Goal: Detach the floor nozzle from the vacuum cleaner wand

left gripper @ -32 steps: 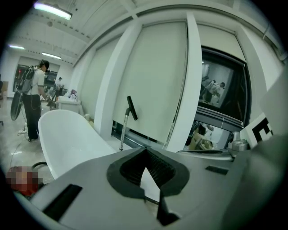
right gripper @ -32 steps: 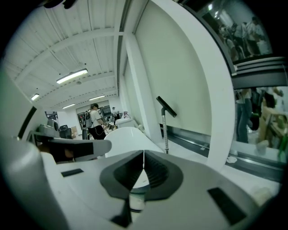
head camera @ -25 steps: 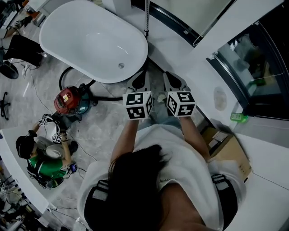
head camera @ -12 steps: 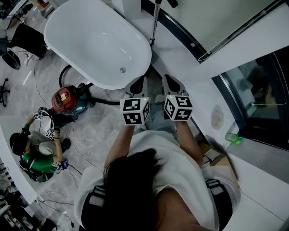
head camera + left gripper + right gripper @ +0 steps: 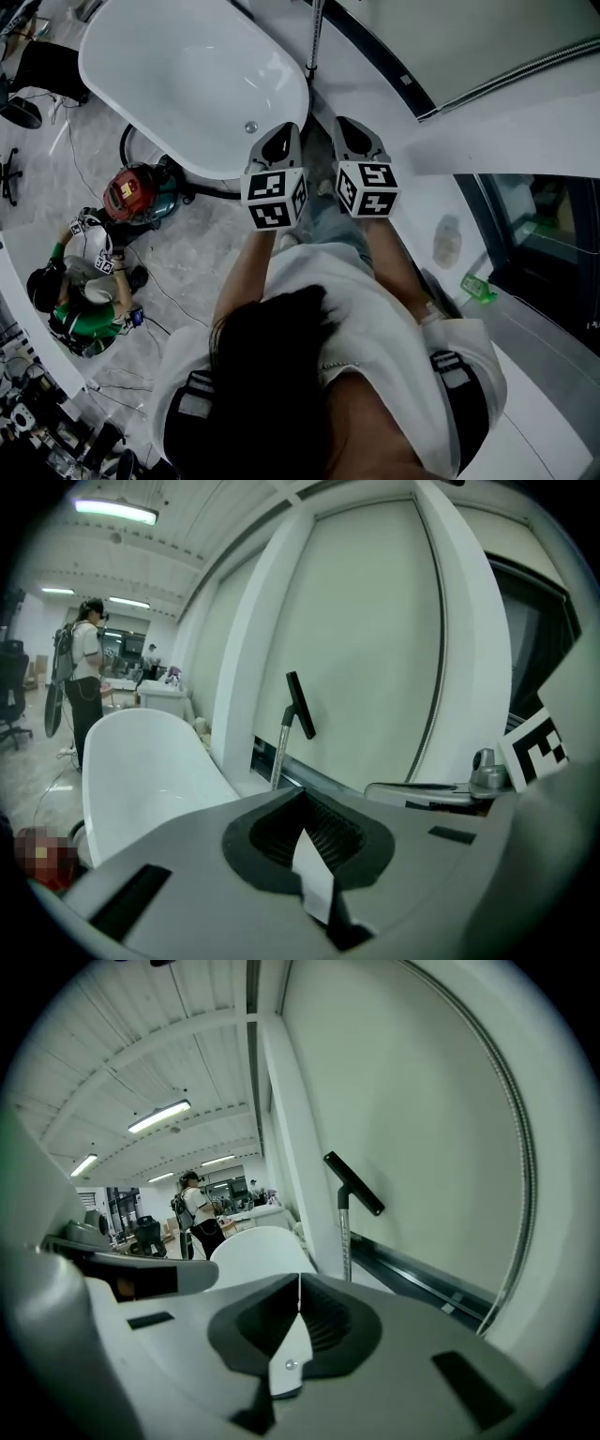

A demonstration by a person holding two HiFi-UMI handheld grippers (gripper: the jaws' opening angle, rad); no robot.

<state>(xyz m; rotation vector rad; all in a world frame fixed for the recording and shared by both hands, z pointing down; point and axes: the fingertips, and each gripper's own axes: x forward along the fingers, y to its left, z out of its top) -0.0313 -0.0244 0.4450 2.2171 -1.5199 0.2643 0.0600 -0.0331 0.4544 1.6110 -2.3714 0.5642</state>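
Note:
A metal vacuum wand (image 5: 314, 37) stands upright against the wall just beyond the bathtub's end. In the left gripper view the wand (image 5: 278, 752) carries a flat black floor nozzle (image 5: 301, 705) tilted at its top end. The right gripper view shows the same wand (image 5: 344, 1238) and nozzle (image 5: 354, 1183). My left gripper (image 5: 279, 142) and right gripper (image 5: 350, 137) are held side by side, pointing toward the wand and still short of it. Both are shut and empty, as the jaws meeting in the left gripper view (image 5: 302, 797) and right gripper view (image 5: 299, 1283) show.
A white bathtub (image 5: 141, 56) lies at the left of the wand. A red canister vacuum (image 5: 127, 192) with a black hose (image 5: 211, 192) sits on the floor beside it. A person in green (image 5: 80, 314) crouches at the left. A green bottle (image 5: 476, 286) rests on the ledge at right.
Both grippers have moved forward together toward the tub's end and the wand. The head view has shifted, so the tub and wand now sit closer to the grippers.

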